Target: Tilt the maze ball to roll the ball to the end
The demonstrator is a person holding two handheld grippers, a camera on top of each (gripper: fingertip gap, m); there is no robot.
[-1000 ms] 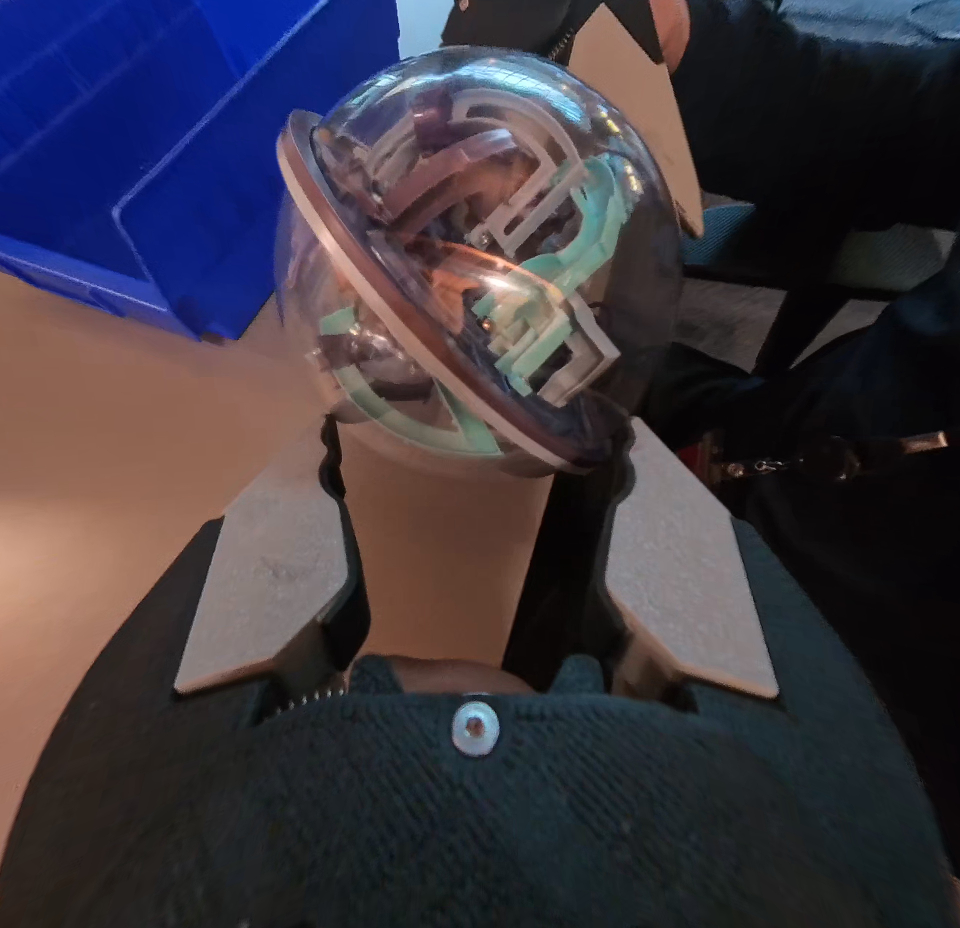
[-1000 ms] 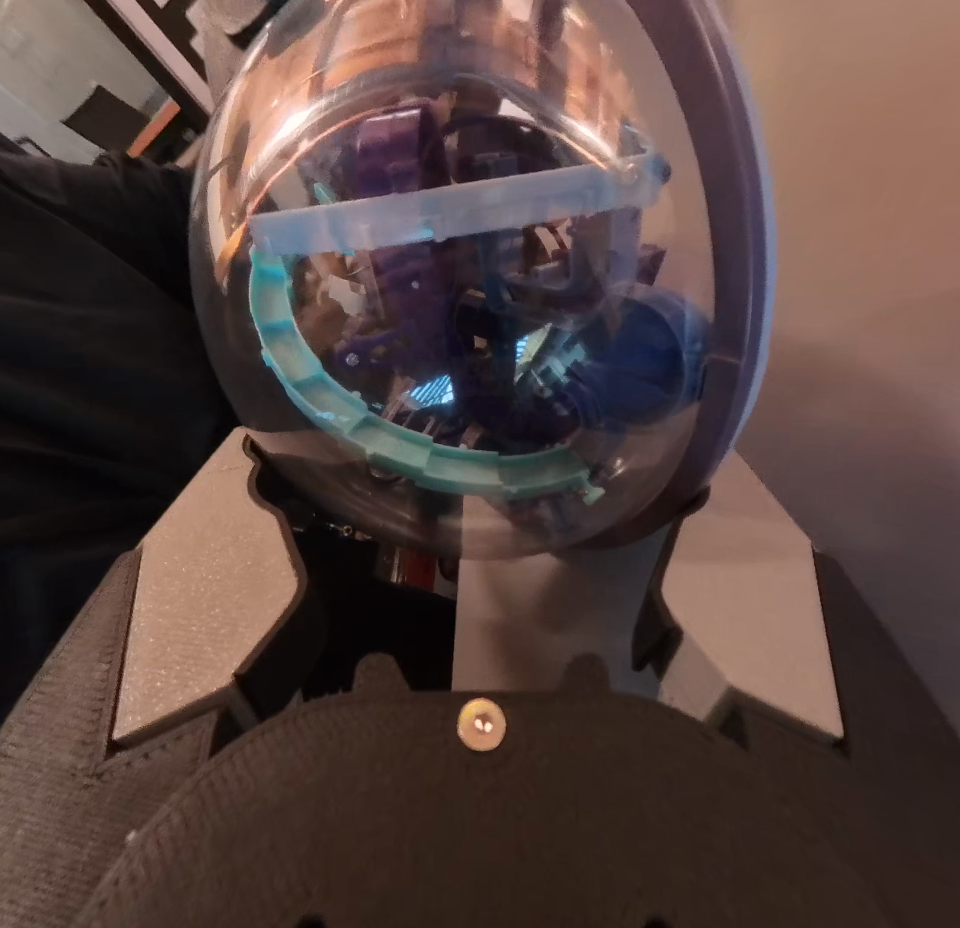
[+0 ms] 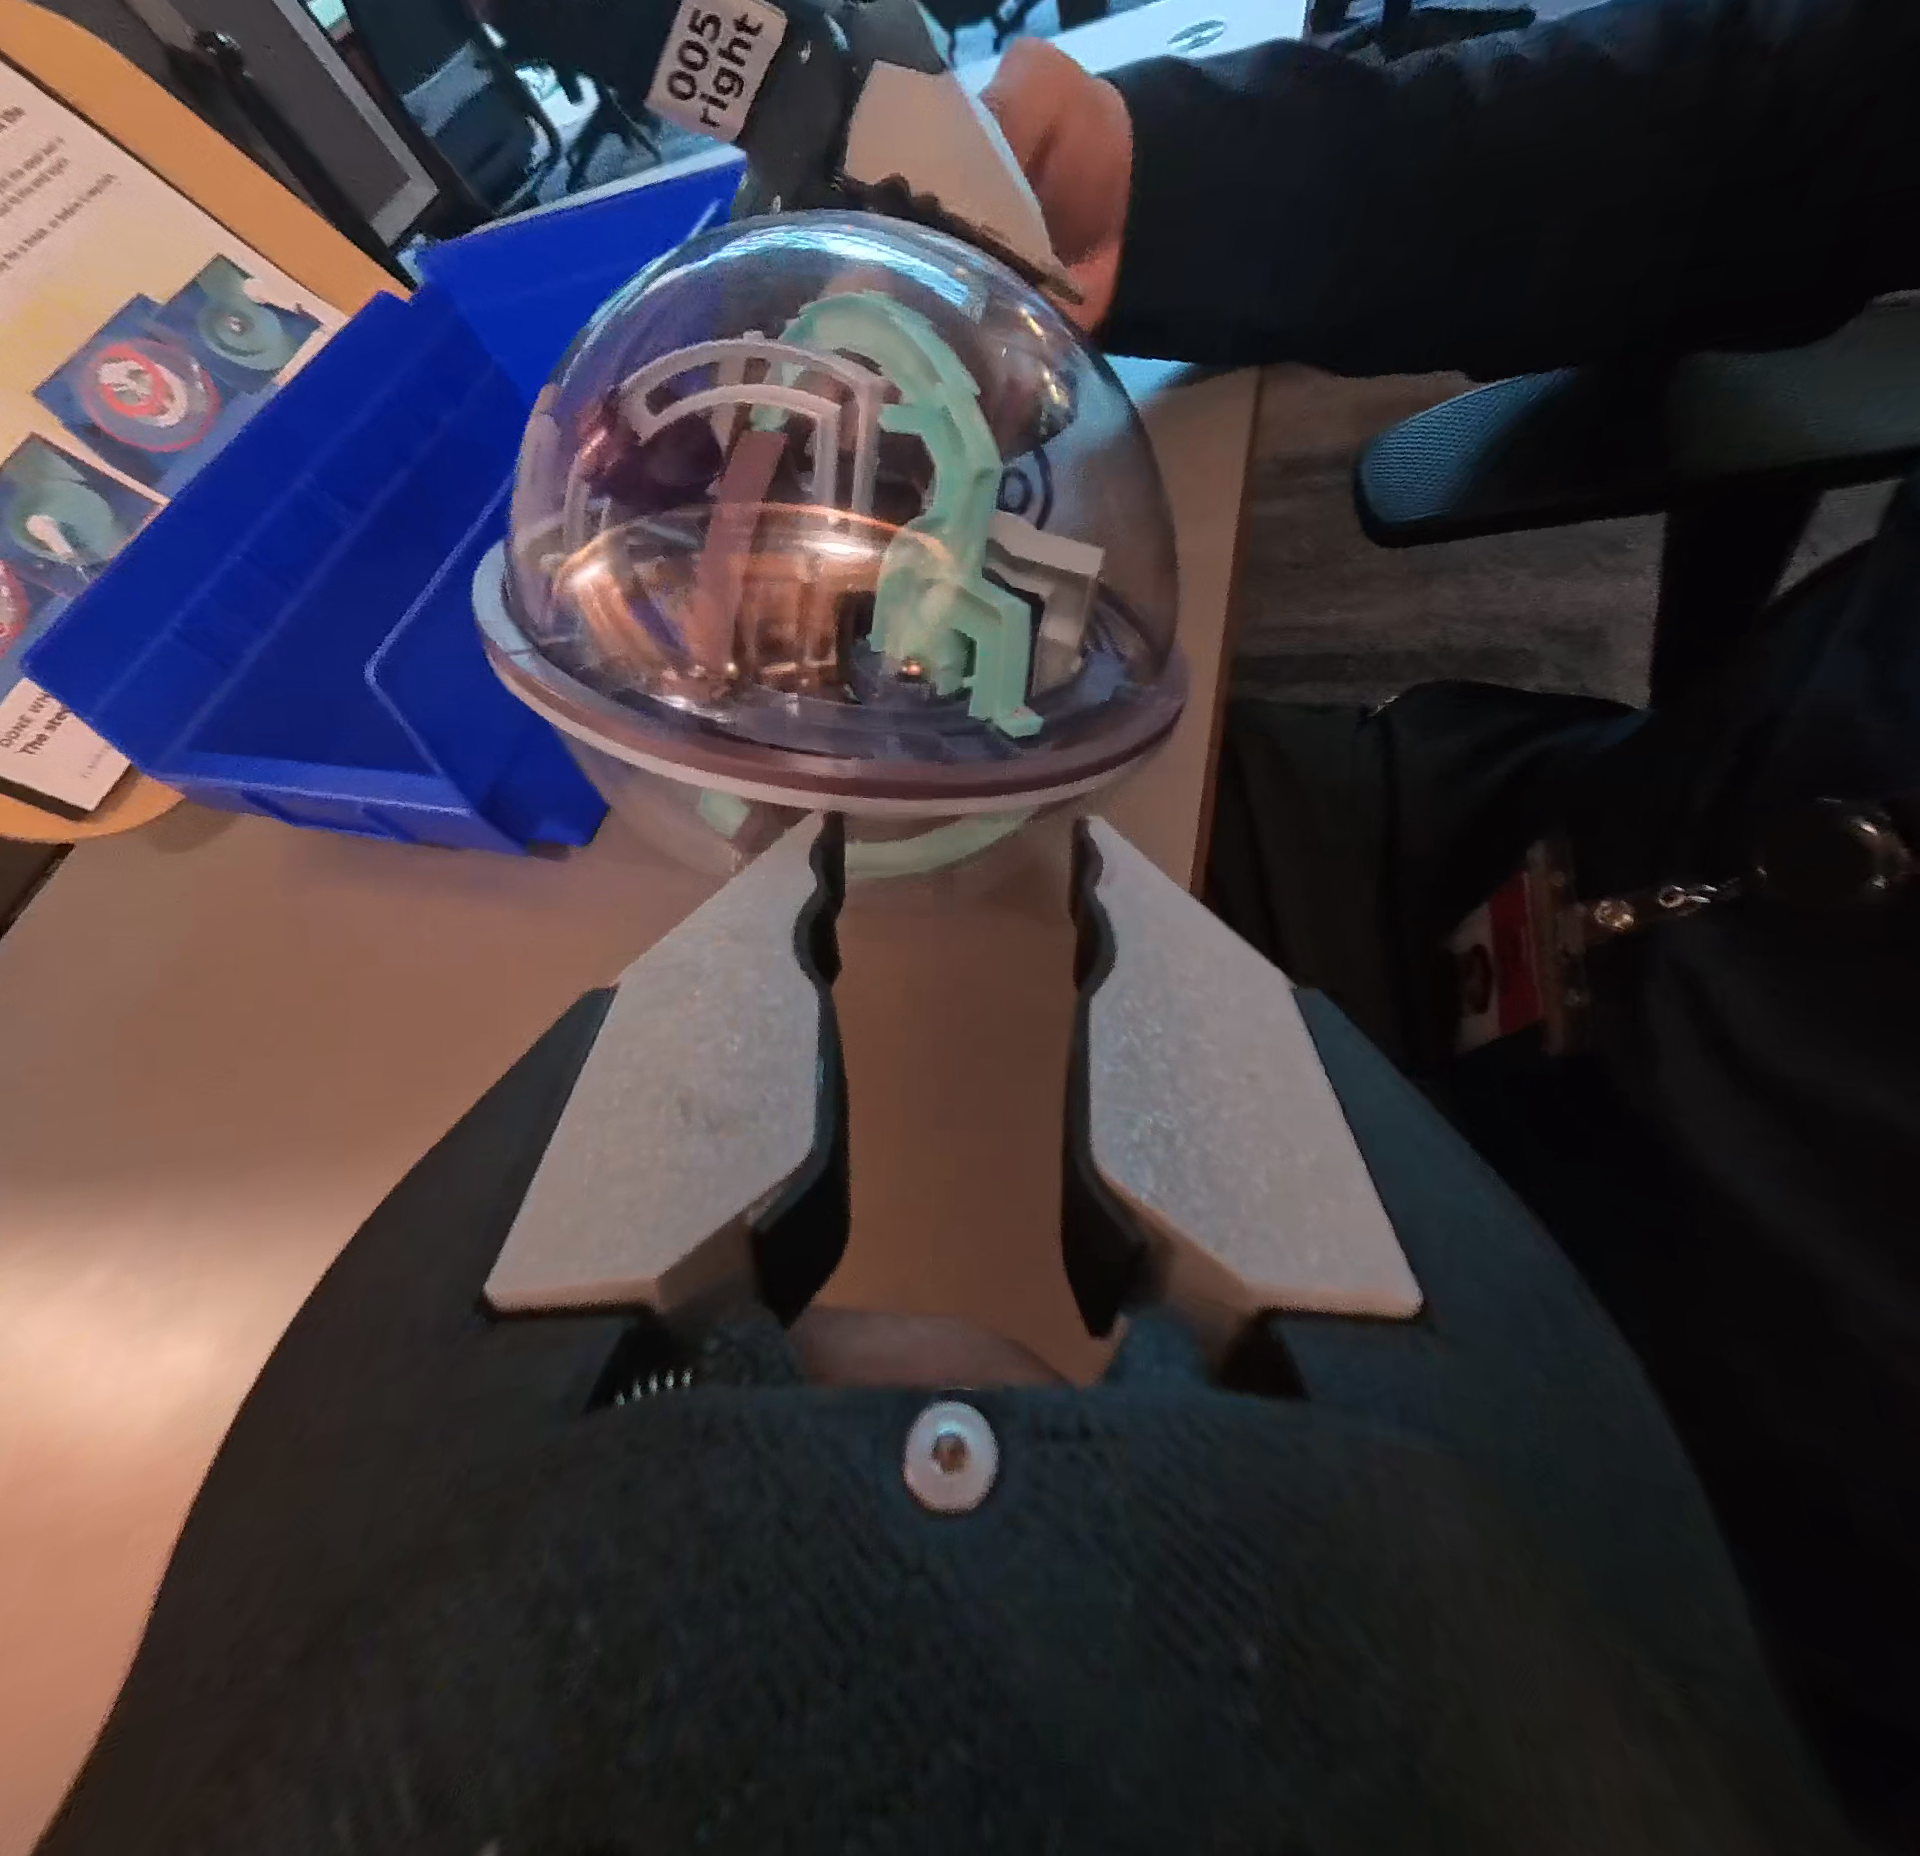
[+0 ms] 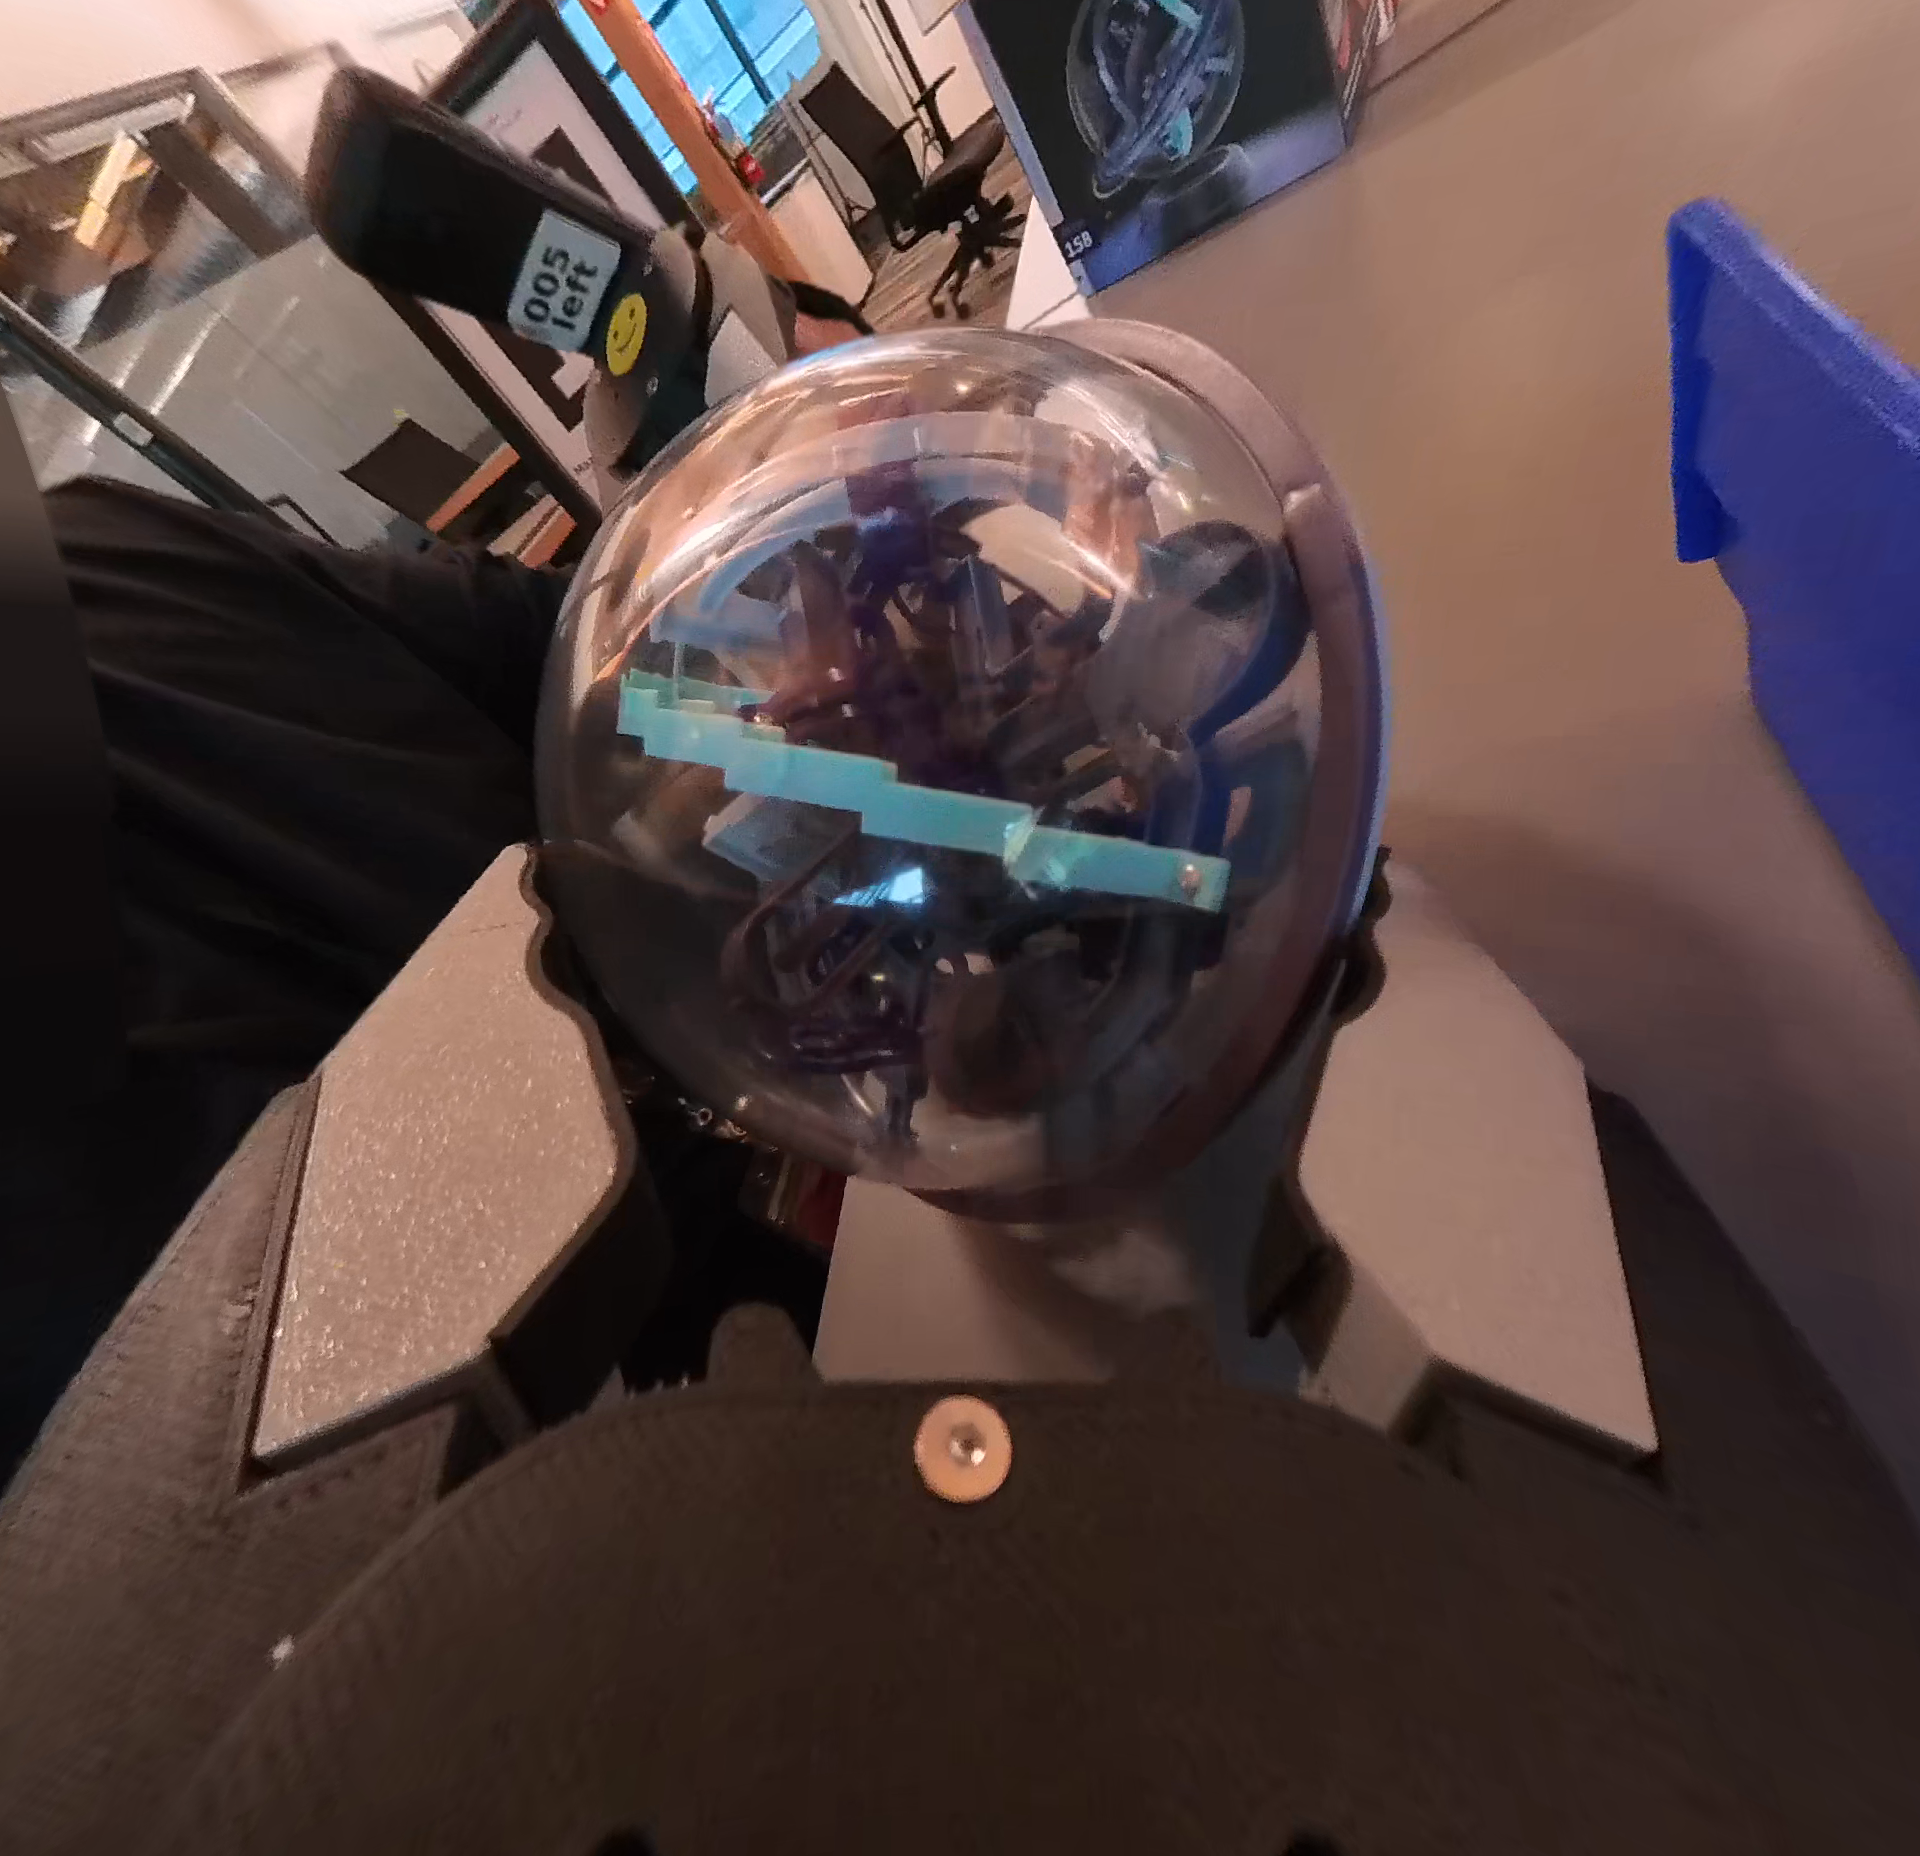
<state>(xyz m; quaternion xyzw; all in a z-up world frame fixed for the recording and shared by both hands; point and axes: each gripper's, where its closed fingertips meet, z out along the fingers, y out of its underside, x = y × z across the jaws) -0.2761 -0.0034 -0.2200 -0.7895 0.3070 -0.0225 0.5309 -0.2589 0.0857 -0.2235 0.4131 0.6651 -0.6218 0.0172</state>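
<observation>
Clear, slick and rigid, the maze ball (image 4: 935,767) sits clamped in your right gripper (image 4: 951,871) by its rim, while your left gripper (image 3: 951,850), narrowly parted, holds nothing.

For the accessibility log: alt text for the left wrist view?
A clear plastic maze sphere, its rim band level, sits just past the left gripper, whose grey fingers stand apart below it. A blue plastic bin rests on the tan table behind.
</observation>
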